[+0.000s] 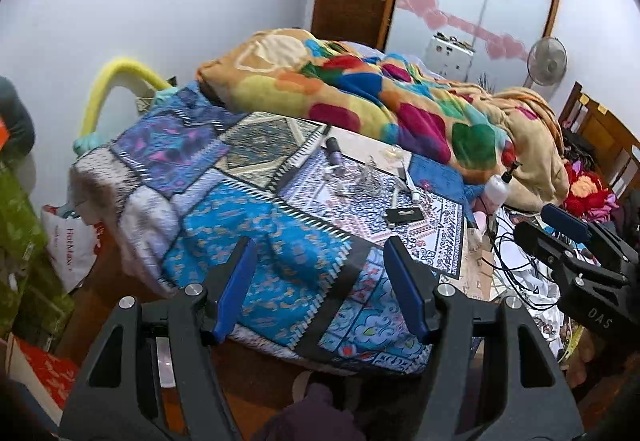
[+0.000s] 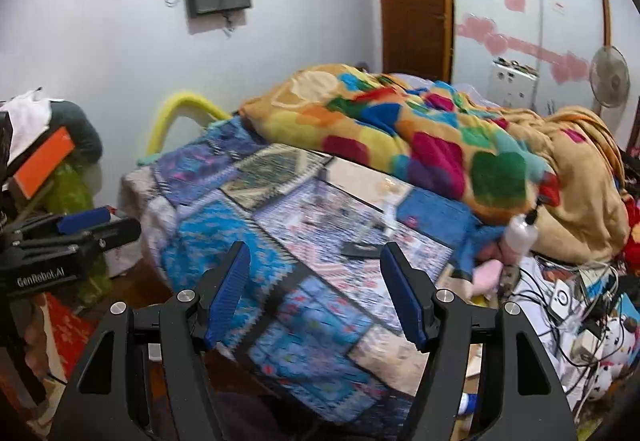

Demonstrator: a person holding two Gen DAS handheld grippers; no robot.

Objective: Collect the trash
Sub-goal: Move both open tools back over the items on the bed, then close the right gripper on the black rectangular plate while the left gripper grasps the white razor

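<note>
Left gripper: jaws standing released, about half spread, gripping nothing; only patchwork bedcover is showing in the gap between the blue pads.
Right gripper: jaws likewise standing apart and empty, nothing pressing on either pad; it is hovering over the near corner of the same bedcover.
Step in hand (judgement): approaching and searching; both grippers are pointing down at the bed from its foot, nothing collected yet in either.
Trash, beyond the left jaws: a scatter of crumpled clear wrappers is lying on the blue-and-white patch, well ahead of the fingertips and slightly right of the gap.
Beside the wrappers: a dark tube is lying farther off to their left, and a flat black gadget nearer, toward the right pad. Whether either counts as trash I cannot tell.
Same spot, right view: blurred; the scatter is sitting ahead of the jaws, details unreadable.
Next move (judgement): reaching forward over the cover, centring the wrappers between spread pads, coming down gently since thin plastic is likely to slip or flatten.
Farther off: a heaped colourful blanket is lying past the litter, and a white pump bottle at its edge, right of the jaws.
</note>
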